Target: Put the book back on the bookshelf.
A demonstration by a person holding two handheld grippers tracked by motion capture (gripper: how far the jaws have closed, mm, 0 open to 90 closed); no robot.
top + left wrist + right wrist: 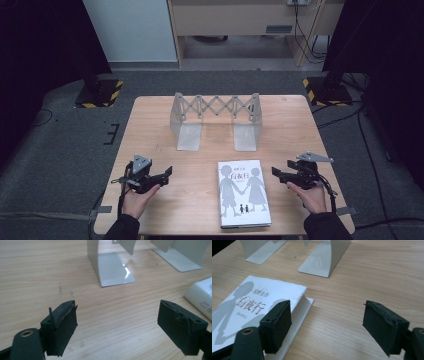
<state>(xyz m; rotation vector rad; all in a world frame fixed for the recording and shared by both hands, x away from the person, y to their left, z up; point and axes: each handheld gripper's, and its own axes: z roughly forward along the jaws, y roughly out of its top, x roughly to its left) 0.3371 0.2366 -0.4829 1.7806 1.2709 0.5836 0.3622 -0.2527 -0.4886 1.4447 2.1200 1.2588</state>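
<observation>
A white book (243, 192) with grey figures on its cover lies flat on the wooden table (150, 130), front and slightly right of centre. My left gripper (167, 176) hovers left of it, pointing toward it; in the left gripper view the gripper (117, 322) stands open over bare wood, with a corner of the book (201, 297) at the right edge. My right gripper (280, 169) is to the book's right. In the right gripper view it (327, 322) is open, one jaw in front of the book (249, 305) and nothing between the jaws.
A grey metal expanding book stand (216, 120) with two upright ends and a scissor lattice stands at the back centre of the table. Its base plates (113, 270) (322, 260) lie flat toward me. Black stands and cables surround the table on the floor.
</observation>
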